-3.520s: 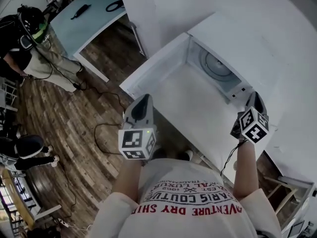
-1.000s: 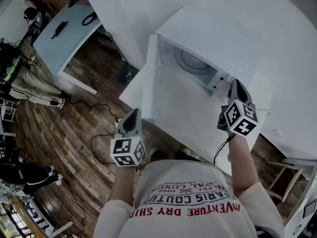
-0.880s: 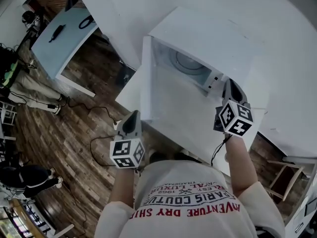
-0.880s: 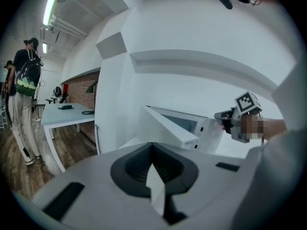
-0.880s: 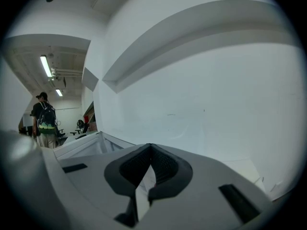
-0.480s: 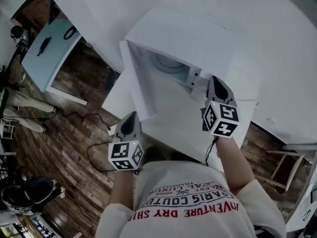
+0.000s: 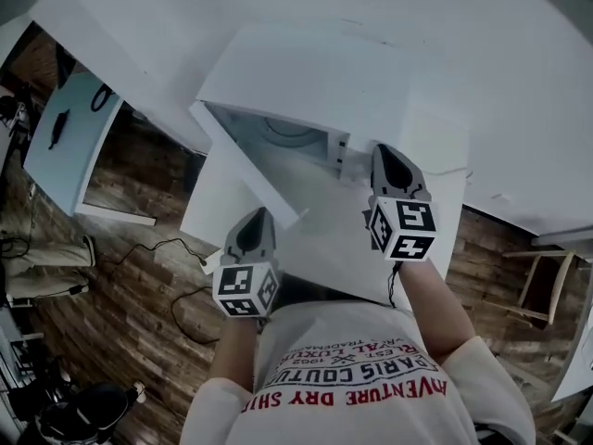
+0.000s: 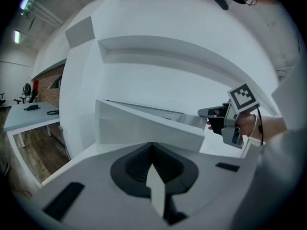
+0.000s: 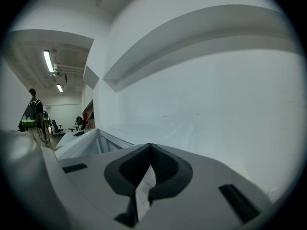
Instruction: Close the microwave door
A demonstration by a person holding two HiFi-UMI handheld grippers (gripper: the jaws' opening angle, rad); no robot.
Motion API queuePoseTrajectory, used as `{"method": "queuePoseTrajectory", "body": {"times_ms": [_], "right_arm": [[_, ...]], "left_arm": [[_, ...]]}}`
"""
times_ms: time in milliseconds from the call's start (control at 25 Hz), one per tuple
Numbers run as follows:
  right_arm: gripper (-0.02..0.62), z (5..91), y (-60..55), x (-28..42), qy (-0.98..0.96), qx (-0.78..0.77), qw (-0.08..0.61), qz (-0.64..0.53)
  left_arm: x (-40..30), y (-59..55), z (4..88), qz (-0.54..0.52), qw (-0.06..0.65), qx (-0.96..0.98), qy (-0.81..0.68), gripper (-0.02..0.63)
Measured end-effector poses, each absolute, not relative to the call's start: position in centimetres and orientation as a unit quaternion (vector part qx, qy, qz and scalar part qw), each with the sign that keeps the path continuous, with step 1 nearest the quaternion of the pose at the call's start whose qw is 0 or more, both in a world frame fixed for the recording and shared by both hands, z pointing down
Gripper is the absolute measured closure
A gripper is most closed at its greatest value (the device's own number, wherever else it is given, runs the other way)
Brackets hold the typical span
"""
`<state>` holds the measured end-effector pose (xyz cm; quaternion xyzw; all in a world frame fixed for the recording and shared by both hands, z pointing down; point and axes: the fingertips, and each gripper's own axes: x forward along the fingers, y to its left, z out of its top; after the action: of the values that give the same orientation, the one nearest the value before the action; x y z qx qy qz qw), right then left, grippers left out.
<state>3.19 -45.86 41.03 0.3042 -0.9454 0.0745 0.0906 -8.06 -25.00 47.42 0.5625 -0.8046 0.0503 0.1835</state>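
Door (image 7: pixel 248 167) has swung from wide open to roughly half shut on the microwave (image 7: pixel 324 63). It still angles out, cavity showing. Left gripper (image 7: pixel 257 219) has jaws together, empty, just beside the door's free edge; we can't confirm contact. Right gripper (image 7: pixel 389 158) is also closed and empty, at the microwave's front right. We judge it halfway; push on.

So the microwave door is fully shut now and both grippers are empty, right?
Not quite: the microwave door is ajar, not fully shut. The head view shows the turntable inside through the opening. The rest holds: the left gripper and the right gripper each have their jaws together with nothing between them.
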Motion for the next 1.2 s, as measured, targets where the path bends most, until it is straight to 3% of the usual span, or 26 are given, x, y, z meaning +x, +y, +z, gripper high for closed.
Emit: {"method": "queuePoseTrajectory", "body": {"times_ms": [600,1000,1200], "right_arm": [[0.583,41.2,-46.0,3.5,-0.927,0.353,0.095,0.087],[0.583,41.4,-46.0,3.1,-0.922,0.349,0.154,0.066],[0.583,41.4,-46.1,3.3,-0.923,0.348,0.135,0.096]], "left_arm": [[-7.4,-32.6,48.6,0.086,0.179,0.675,-0.71,0.609],[-7.9,-36.7,48.4,0.071,0.18,0.718,-0.669,0.609],[-8.8,-37.9,48.7,0.06,0.193,0.714,-0.67,0.609]]}}
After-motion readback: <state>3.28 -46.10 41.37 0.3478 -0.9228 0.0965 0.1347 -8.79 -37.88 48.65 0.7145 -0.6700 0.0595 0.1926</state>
